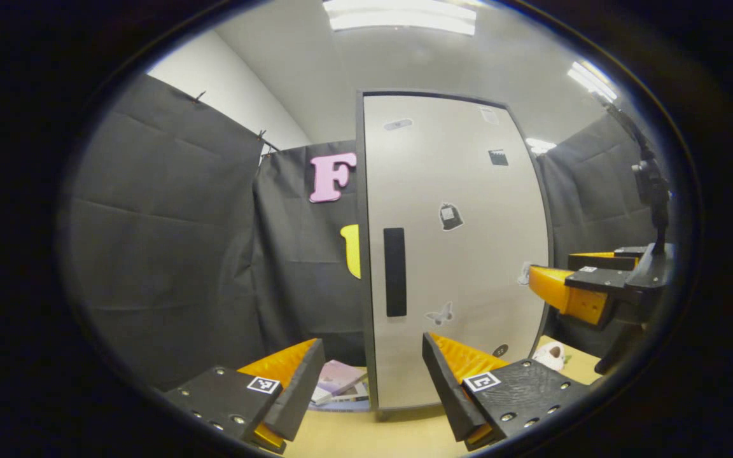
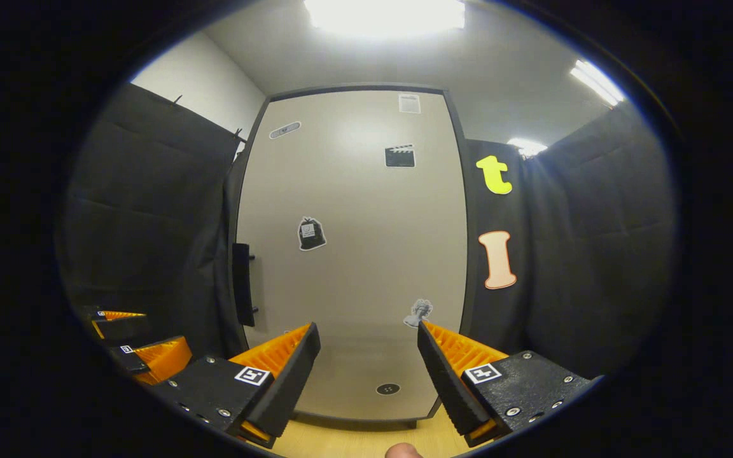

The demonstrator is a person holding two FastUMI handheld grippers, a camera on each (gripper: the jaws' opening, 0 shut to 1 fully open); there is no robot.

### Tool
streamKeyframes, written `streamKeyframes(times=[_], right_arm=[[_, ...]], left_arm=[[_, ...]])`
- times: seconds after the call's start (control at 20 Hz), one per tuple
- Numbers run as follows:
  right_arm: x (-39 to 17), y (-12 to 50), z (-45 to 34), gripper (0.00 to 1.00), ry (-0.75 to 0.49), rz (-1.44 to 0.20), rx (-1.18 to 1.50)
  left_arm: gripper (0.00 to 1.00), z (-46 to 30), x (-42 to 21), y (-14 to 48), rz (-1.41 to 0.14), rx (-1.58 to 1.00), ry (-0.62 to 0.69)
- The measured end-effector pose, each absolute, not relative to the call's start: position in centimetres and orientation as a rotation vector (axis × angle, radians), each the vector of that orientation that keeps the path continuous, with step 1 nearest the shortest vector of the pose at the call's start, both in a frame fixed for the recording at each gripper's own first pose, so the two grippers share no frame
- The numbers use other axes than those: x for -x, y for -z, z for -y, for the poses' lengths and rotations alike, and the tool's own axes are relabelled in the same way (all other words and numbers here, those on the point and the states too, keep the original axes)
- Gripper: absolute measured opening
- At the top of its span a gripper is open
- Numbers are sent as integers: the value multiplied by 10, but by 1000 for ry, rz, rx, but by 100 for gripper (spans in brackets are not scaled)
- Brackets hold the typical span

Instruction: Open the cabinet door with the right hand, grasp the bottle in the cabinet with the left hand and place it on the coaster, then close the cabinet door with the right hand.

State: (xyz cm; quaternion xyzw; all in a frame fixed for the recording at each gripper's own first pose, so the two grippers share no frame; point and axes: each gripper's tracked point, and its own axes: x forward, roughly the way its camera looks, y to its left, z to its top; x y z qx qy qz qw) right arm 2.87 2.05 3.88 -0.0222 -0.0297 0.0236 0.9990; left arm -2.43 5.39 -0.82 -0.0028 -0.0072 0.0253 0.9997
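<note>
Left hand-held gripper (image 1: 373, 381) gapes empty before shut cabinet door (image 1: 462, 254).

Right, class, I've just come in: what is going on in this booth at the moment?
A person holds two grippers in front of a cabinet whose door is shut. The right gripper is open and faces the door panel, with the dark handle off to its left. The left gripper is open too, holding nothing, near the handle edge. No bottle has been taken out yet.

Closed cabinet door (image 2: 354, 254) blocks cabinet interior.
</note>
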Motion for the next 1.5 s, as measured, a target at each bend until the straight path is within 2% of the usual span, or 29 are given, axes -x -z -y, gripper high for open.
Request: streamKeyframes(times=[0.4, 0.7, 1.2, 1.25, 1.35, 1.5], right_arm=[[-57, -53, -67, 95, -106, 66, 65], [-71, -69, -118, 95, -179, 97, 63], [-108, -57, -191, 95, -246, 44, 60], [-112, -54, -196, 94, -255, 33, 59], [-118, -51, -209, 95, -297, 29, 55], [-126, -47, -212, 92, -283, 31, 82]], left_arm=[[89, -99, 41, 27, -4, -30, -81], [89, -146, 61, 47, -43, -55, -152], [88, -212, 73, 64, -79, -64, -249], [95, -216, 74, 67, -85, -59, -257], [95, -224, 76, 74, -98, -51, -275], [95, -235, 78, 82, -112, -32, -297]])
